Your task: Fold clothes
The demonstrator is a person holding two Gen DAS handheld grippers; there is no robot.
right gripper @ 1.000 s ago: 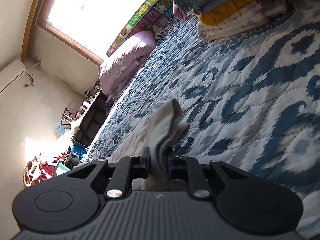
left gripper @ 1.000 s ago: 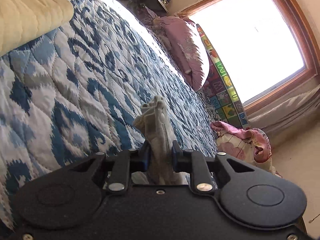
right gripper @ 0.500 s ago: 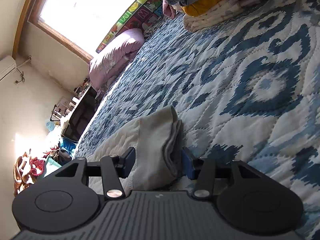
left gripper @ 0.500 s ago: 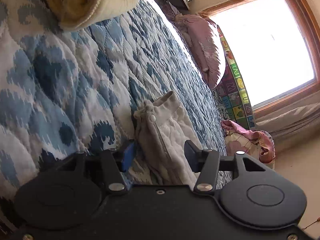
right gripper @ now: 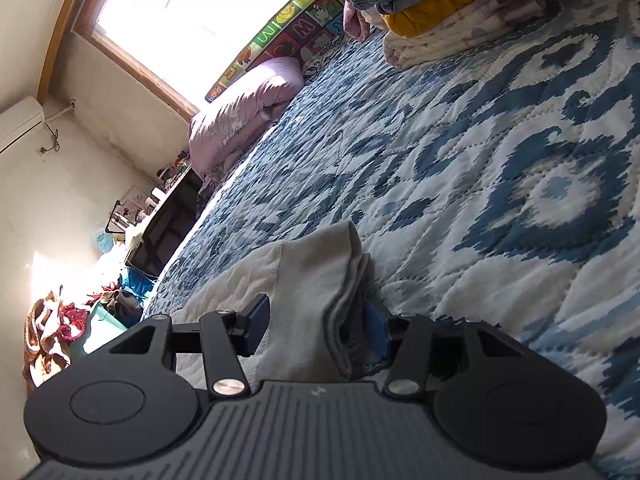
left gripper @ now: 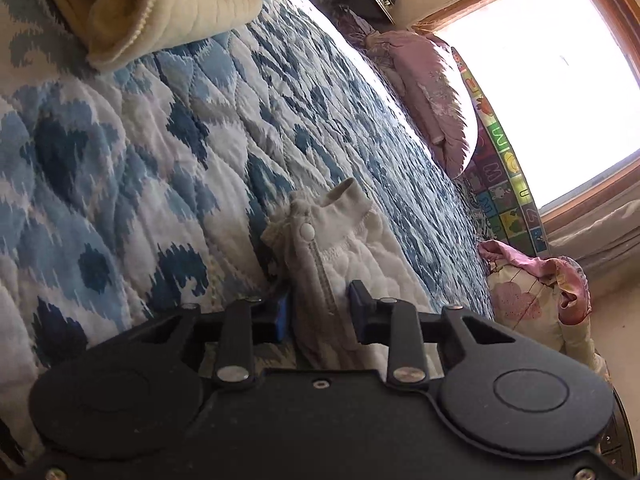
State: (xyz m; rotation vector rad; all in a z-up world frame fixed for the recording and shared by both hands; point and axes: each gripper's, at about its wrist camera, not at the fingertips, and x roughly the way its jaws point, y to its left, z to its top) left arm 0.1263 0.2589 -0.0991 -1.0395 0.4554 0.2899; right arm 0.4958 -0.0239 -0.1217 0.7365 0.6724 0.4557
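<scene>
A pale grey quilted garment (left gripper: 340, 240) with a zip and a snap button lies on the blue and white quilt (left gripper: 140, 152). My left gripper (left gripper: 320, 314) is open, its jaws either side of the garment's collar end. In the right wrist view the garment's folded grey edge (right gripper: 320, 280) lies on the quilt (right gripper: 500, 160). My right gripper (right gripper: 320, 326) is open, its jaws either side of that edge and not pressing it.
A cream folded garment (left gripper: 160, 4) lies at the upper left. A stack of folded clothes (right gripper: 448, 12) sits at the far right of the bed. A pink pillow (right gripper: 244, 120), an alphabet mat (left gripper: 504, 168) and a window stand beyond.
Both grippers were shut on the garment one second ago. They have opened and lowered it; the garment now lies on the quilt between the open jaws.
</scene>
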